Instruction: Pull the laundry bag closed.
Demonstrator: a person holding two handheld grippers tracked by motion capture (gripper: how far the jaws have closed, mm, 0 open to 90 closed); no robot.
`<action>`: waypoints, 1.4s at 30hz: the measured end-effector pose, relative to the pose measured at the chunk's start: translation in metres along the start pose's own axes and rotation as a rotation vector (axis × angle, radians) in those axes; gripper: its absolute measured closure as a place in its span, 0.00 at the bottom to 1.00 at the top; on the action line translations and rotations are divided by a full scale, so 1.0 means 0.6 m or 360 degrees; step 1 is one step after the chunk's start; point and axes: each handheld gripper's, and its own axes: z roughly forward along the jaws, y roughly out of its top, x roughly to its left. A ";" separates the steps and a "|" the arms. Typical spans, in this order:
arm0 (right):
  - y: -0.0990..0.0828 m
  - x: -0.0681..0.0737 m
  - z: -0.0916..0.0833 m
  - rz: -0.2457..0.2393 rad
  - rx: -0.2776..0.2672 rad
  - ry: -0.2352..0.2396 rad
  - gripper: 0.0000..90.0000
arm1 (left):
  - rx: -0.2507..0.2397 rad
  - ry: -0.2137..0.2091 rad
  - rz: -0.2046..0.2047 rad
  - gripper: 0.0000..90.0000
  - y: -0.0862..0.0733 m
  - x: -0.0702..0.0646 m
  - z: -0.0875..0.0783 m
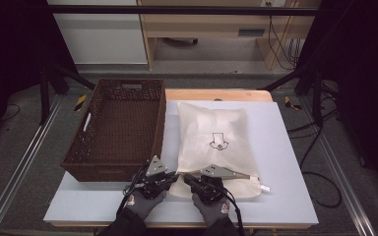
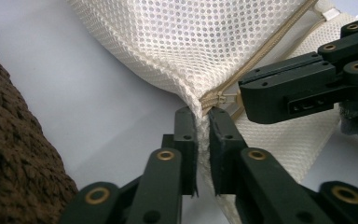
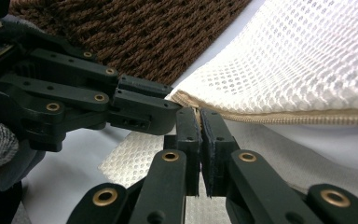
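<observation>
A white mesh bag [image 1: 214, 142] with a black printed mark lies flat on the pale table [image 1: 285, 162], its beige zipper [image 2: 270, 42] along the near edge. My left gripper [image 2: 203, 114] is shut on the bag's near-left corner, just beside the zipper's end, and the mesh [image 2: 191, 42] rises from its jaws. My right gripper [image 3: 199, 114] is shut on the zipper pull [image 2: 223, 99] at that same corner, tip to tip with the left gripper [image 3: 172, 109]. In the high view both grippers, left [image 1: 176, 179] and right [image 1: 186, 178], meet at the bag's near-left corner.
A dark brown woven basket [image 1: 120, 128] with nothing in it stands on the table directly left of the bag, its near wall close to my left gripper. A person's gloved hands [image 1: 142, 204] hold both grippers at the table's near edge. Bare table lies right of the bag.
</observation>
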 end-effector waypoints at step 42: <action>-0.011 -0.018 -0.014 0.0087 0.0004 -0.0148 0.97 | -0.0043 0.0079 -0.0011 0.94 -0.012 0.000 -0.015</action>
